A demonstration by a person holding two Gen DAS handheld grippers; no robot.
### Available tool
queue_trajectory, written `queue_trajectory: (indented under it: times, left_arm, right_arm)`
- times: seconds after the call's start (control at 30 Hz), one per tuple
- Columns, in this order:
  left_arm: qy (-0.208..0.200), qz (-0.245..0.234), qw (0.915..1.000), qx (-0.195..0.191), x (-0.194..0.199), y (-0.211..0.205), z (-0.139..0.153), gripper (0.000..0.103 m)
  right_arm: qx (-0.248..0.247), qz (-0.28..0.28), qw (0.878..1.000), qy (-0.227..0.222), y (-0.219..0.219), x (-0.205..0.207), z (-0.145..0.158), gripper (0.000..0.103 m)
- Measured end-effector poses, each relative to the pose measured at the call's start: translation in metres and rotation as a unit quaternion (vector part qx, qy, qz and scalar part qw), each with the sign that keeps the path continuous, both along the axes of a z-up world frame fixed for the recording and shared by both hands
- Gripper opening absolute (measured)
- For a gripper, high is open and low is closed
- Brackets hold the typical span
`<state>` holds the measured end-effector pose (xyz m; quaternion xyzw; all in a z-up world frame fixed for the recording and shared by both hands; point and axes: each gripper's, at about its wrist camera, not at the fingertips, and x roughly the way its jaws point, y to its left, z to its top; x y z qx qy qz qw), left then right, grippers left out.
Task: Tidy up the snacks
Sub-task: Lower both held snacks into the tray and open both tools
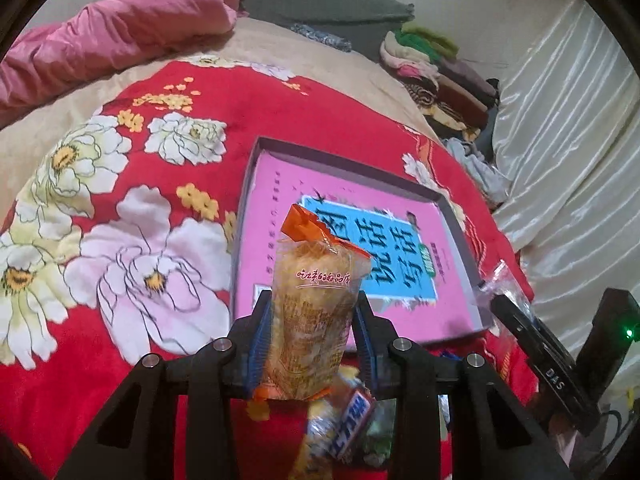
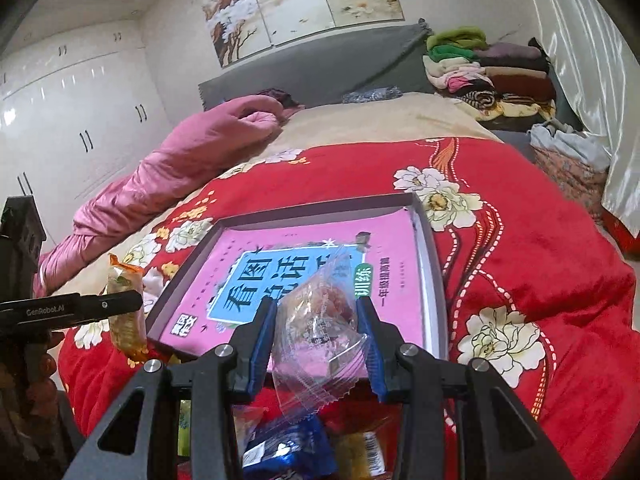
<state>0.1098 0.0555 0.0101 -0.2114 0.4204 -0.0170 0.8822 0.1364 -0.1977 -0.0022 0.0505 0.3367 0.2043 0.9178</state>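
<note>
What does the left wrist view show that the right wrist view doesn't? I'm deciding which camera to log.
Only the left wrist view: the left gripper head-on, clamped on an orange-topped snack bag, with a Snickers bar below.
Only the right wrist view: the right gripper pinching a clear-wrapped pastry, white wardrobes, a wall painting.
Both: the shallow box holding a pink book, the red floral blanket.

Loose snack pile [image 2: 288, 448] behind claws
</note>
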Motion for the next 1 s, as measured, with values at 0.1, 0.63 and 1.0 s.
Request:
queue_trajectory:
  times: [0.1, 0.63, 1.0]
  left_arm:
    - [0.001, 0.006, 1.0, -0.001, 0.009, 0.005, -0.002, 0.039]
    - [0.006, 0.0, 1.0, 0.001, 0.048, -0.005, -0.017, 0.039]
    - [0.031, -0.007, 0.9995, -0.003, 0.053, -0.01, -0.036, 0.039]
  right_arm:
    - [-0.002, -0.005, 1.0, 0.001, -0.002, 0.006, -0.002, 0.041]
    - [-0.017, -0.008, 0.999, 0.036, 0.001, 0.037, -0.027, 0.041]
    - [-0.044, -0.018, 0.998, 0.047, 0.004, 0.042, -0.036, 0.042]
